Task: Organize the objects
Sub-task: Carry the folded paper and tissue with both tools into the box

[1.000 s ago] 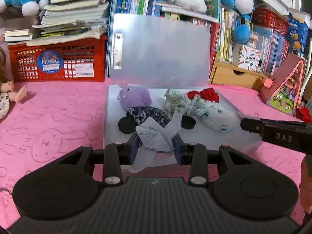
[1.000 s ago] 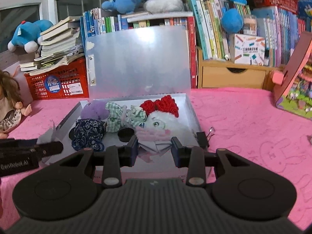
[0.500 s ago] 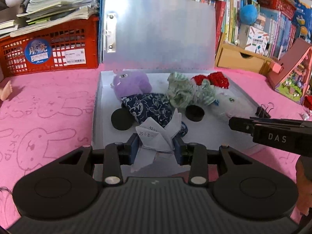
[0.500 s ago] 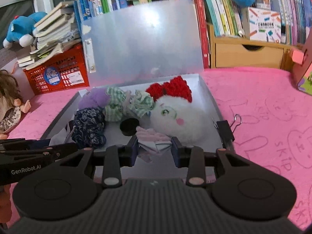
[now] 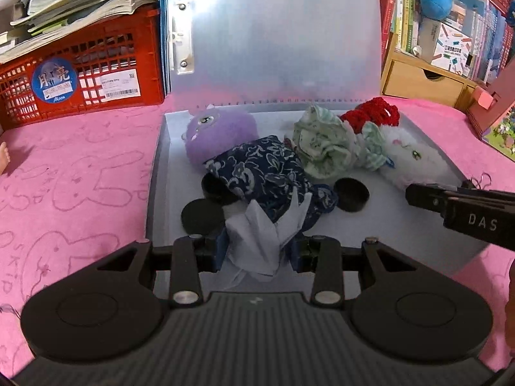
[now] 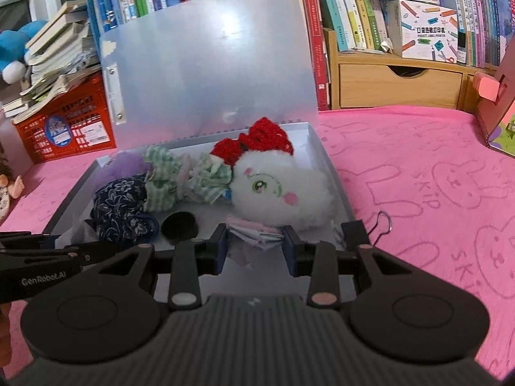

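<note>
We see a flat grey box (image 5: 418, 234) with its frosted lid (image 5: 276, 32) up, on a fuzzy pink bench (image 5: 80, 167). Inside lie a soft purple plush (image 5: 219, 132), a blue flowery cloth (image 5: 267, 173), a green checked cloth (image 5: 325, 144), a fluffy white plush (image 6: 283, 189) and round black caps (image 5: 351, 193). Our left gripper (image 5: 257, 247) fingers pinch crumpled blue paper (image 5: 260, 241) over the box's near edge. Our right gripper (image 6: 256, 239) fingers pinch folded pink paper (image 6: 254, 231) just before the white plush.

Bare box floor (image 5: 402, 225) lies open at front right; plush toys (image 6: 283, 193), scrunchies (image 5: 267, 173) and black discs (image 5: 351, 194) crowd the rear and left, the upright lid (image 5: 276, 38) walls off the back.
</note>
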Demonstrator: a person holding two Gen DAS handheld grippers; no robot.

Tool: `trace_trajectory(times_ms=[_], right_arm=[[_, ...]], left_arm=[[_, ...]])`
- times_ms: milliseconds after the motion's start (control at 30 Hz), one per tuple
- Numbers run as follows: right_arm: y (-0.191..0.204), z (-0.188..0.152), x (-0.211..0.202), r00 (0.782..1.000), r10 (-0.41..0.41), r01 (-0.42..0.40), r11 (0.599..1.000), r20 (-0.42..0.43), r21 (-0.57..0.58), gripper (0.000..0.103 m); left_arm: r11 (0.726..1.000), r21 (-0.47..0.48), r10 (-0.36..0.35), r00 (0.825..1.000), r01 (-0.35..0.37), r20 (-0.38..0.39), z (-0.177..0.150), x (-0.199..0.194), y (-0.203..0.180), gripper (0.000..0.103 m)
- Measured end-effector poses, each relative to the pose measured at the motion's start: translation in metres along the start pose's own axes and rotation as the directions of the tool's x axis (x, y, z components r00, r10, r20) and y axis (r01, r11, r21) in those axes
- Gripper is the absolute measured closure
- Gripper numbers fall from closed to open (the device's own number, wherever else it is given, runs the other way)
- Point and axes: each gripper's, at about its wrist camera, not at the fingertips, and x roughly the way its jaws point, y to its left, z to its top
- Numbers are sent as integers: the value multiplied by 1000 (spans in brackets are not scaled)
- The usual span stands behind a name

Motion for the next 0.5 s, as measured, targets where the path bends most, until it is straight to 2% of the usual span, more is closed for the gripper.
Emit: trace_trajectory(times_ms=[200, 500], right_arm=[[-1, 4, 7, 1000, -9, 9, 1000, -1, 5, 63], [1, -4, 9, 1000, -11, 11, 1000, -9, -16, 59]], left_arm=[[1000, -15, 13, 1000, -13, -18, 18, 14, 3, 60], [999, 42, 24, 1000, -24, 2, 15, 13, -2, 59]])
